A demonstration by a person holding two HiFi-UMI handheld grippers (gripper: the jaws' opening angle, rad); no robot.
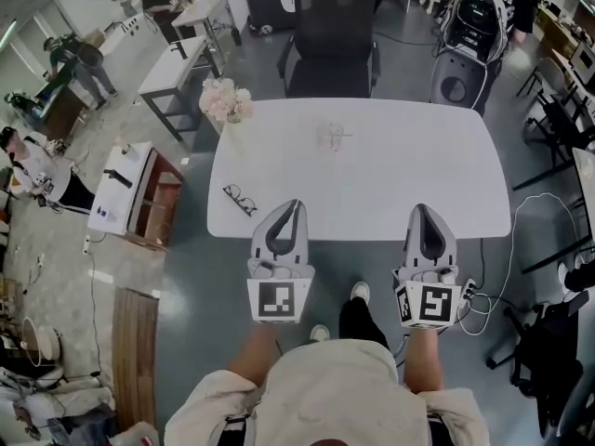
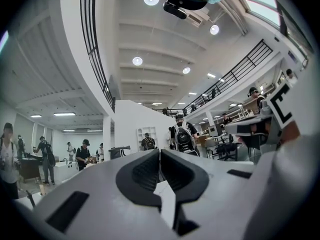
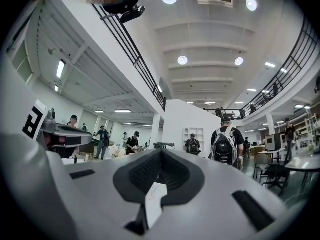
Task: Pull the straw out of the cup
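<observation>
Currently both the left tool (image 1: 296, 204) and right tool (image 1: 421, 210) hover pressed together, empty, above one white table (image 1: 390, 175).

1. The left gripper (image 1: 294, 204) has a light grey shell with black ribbing inside its jaws. Its marker cube (image 1: 280, 300) shows black squares on white.
2. The right gripper (image 1: 421, 210) has the same grey, black and black-on-white pattern.
3. The table (image 1: 390, 175) ahead of both jaws is plain white.
4. The glasses (image 1: 239, 199) just left of the left jaws are dark-framed.
5. The flowers (image 1: 225, 98) far beyond the left jaws are pale pink.
6. The chair (image 1: 330, 40) past the table is black.
</observation>
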